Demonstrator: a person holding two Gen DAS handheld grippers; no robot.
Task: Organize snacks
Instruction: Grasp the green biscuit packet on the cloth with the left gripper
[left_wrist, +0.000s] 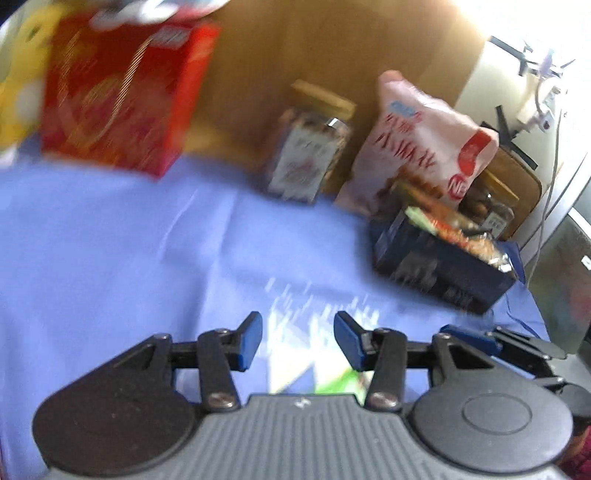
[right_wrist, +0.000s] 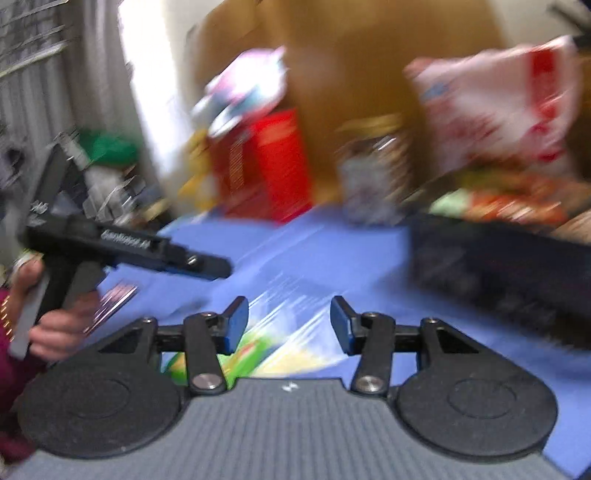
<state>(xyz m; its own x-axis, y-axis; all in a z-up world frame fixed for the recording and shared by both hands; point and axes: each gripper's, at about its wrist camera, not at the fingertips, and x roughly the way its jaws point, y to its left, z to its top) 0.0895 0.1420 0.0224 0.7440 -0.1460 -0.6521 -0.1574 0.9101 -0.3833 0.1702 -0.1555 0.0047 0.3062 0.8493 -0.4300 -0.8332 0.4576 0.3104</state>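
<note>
Motion blur smears the red box (left_wrist: 122, 99), the jar (left_wrist: 306, 147) and the pink bag (left_wrist: 424, 144) so their print is unreadable, while the shiny packet (right_wrist: 280, 343) below the right gripper (right_wrist: 289, 325) is half hidden.

Blue cloth (left_wrist: 110, 240) covers the table, creased. Brown board (left_wrist: 314, 48) stands behind it at 12 o'clock. White unit with cables (left_wrist: 535, 92) at 2 o'clock in left view. Right view, 10 o'clock: grey curtain (right_wrist: 48, 74), blurred green item (right_wrist: 107, 146), possibly clutter.

red box (left_wrist: 122, 99), blue tablecloth (left_wrist: 110, 240)
</note>
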